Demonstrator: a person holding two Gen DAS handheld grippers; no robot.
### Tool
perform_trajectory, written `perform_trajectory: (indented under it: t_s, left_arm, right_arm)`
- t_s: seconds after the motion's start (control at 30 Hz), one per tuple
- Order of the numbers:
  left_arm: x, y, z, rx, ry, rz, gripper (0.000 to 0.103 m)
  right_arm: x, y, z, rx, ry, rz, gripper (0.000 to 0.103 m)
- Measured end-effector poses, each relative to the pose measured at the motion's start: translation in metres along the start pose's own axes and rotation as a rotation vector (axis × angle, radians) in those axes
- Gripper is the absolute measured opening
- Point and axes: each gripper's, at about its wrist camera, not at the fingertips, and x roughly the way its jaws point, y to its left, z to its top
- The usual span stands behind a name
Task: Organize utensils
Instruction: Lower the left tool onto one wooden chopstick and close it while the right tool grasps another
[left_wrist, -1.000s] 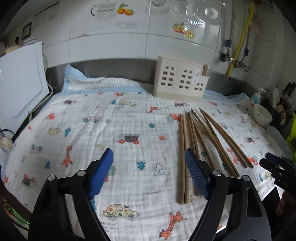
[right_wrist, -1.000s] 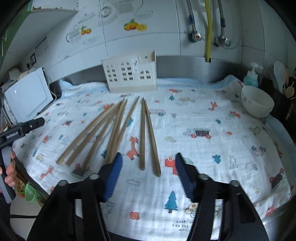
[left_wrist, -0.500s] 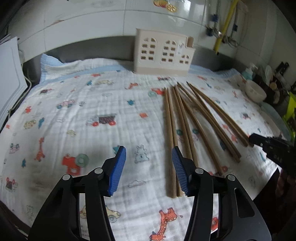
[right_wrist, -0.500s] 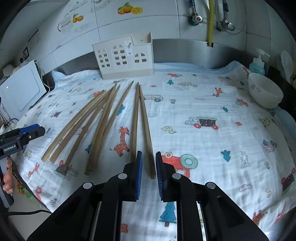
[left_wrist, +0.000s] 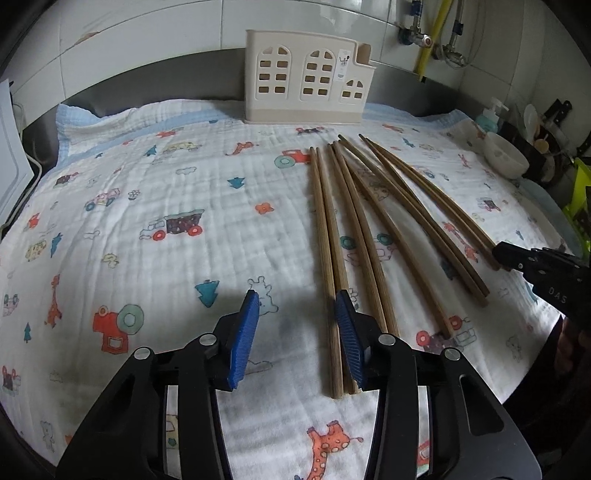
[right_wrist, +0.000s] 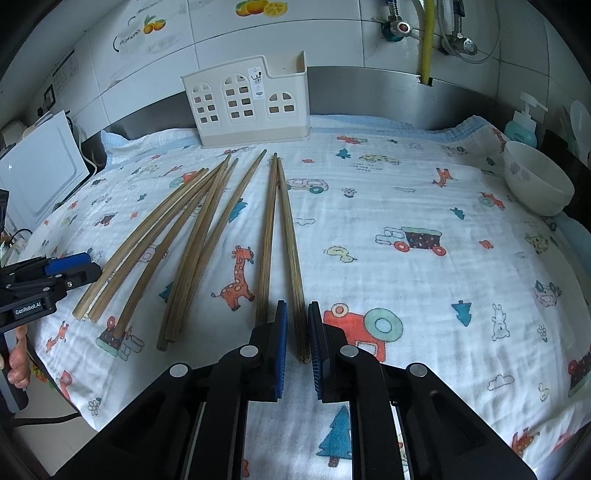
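Several long wooden chopsticks lie fanned out on a cartoon-print cloth; they also show in the right wrist view. A cream house-shaped utensil holder stands at the back, and shows in the right wrist view too. My left gripper is open and empty, its right pad beside the near ends of the leftmost chopstick pair. My right gripper is nearly closed around the near end of the rightmost chopstick, with a small gap left at each pad.
A white bowl and a soap bottle stand at the right edge. A white appliance stands at the left. The tiled wall with pipes runs behind. Cloth edges drop off at the front.
Both grippers moved forward and lower toward the chopsticks. The right gripper's jaws narrowed from wide open to almost closed. The left jaws narrowed a little.
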Motion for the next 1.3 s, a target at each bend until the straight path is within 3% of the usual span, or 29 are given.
perform_trajectory:
  t_s: [0.57, 0.67, 0.87, 0.97, 1.07, 1.3]
  left_arm:
    - [0.002, -0.008, 0.001, 0.063, 0.0, 0.062, 0.043]
    - [0.005, -0.021, -0.003, 0.113, -0.009, 0.096, 0.037]
    - [0.007, -0.011, 0.001, 0.054, -0.015, 0.101, 0.027]
    - [0.006, -0.01, 0.001, 0.028, -0.024, 0.088, 0.024]
    - [0.005, -0.016, -0.003, 0.008, -0.035, 0.026, 0.024]
    - [0.007, -0.015, -0.005, 0.019, -0.061, 0.014, 0.024]
  right_arm:
    - [0.002, 0.0, 0.001, -0.002, -0.002, -0.005, 0.012]
    - [0.002, -0.001, 0.001, -0.005, -0.002, -0.007, 0.012]
    - [0.003, 0.0, 0.002, -0.006, -0.002, -0.011, 0.012]
    - [0.003, 0.001, 0.002, -0.015, -0.003, -0.017, 0.013]
    - [0.004, 0.001, 0.003, -0.016, -0.004, -0.021, 0.011]
    - [0.004, 0.001, 0.003, -0.011, -0.011, -0.025, 0.008]
